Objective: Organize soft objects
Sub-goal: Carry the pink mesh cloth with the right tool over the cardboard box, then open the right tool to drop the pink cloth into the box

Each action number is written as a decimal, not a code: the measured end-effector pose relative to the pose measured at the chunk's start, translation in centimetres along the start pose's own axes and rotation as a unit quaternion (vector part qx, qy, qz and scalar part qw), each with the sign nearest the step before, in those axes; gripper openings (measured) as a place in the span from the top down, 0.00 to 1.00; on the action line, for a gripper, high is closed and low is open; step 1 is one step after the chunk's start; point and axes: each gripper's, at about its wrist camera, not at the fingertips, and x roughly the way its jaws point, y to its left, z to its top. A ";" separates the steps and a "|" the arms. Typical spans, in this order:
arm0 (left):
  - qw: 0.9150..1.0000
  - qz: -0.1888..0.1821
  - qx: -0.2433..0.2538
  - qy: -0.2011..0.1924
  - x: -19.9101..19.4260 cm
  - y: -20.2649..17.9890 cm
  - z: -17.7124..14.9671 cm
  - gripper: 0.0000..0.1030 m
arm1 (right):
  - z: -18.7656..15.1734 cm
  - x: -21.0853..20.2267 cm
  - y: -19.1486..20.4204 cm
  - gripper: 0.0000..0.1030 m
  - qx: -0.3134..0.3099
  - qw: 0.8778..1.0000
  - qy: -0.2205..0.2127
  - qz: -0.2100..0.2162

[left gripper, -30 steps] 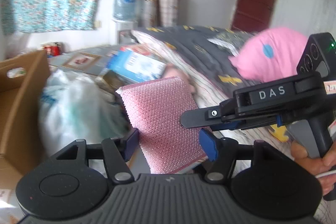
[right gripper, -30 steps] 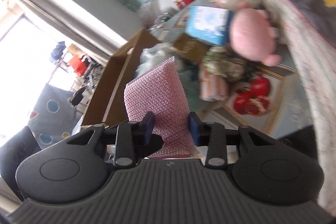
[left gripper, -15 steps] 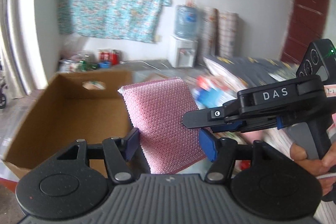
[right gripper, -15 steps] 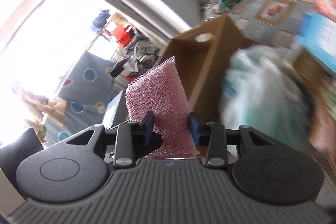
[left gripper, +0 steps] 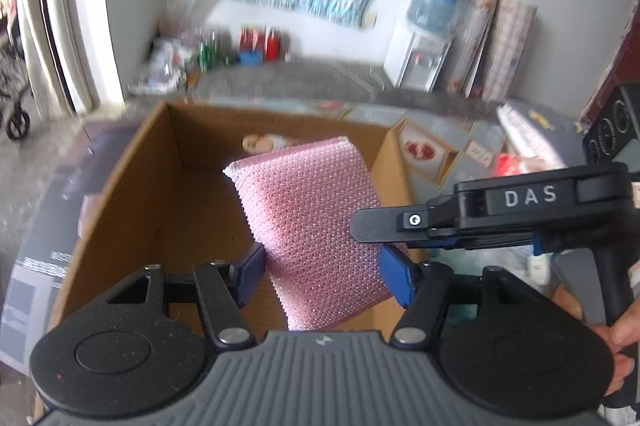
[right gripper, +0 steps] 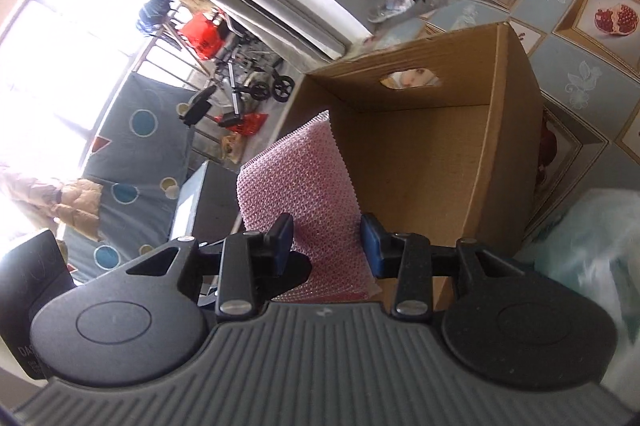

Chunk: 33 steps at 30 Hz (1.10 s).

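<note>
A pink knitted pad (left gripper: 316, 226) is held above an open brown cardboard box (left gripper: 188, 210). My left gripper (left gripper: 322, 272) has its blue fingers at the pad's two side edges; the jaws stand wide and look to be gripping it. My right gripper (right gripper: 326, 246) is shut on the same pink pad (right gripper: 298, 194), and its black body shows at the right of the left wrist view (left gripper: 500, 214). In the right wrist view the box (right gripper: 420, 162) lies just ahead, its inside bare with a hand hole in the far wall.
Cans and bottles (left gripper: 248, 46) stand by the far wall under a teal cloth. A water dispenser (left gripper: 420, 54) stands at the right. A pale plastic bag (right gripper: 592, 258) lies right of the box. Patterned floor mat (right gripper: 580, 26) surrounds it.
Both grippers have swung left with the pink pad, from over the bed and clutter to above the open box. The grip on the pad has not changed.
</note>
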 end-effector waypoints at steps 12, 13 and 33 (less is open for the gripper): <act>0.992 -0.001 -0.016 0.124 10.0 4.5 -0.5 0.40 | 1.3 -2.6 -4.1 0.63 -0.022 0.999 -0.037 0.005; 0.992 0.001 -0.016 0.128 10.3 4.7 -0.4 0.40 | 1.1 -3.5 -4.2 0.63 -0.025 0.999 -0.042 0.007; 0.996 0.021 -0.041 0.073 8.3 2.9 2.1 0.33 | -8.6 -14.8 -8.0 0.56 -0.041 0.986 -0.152 -0.061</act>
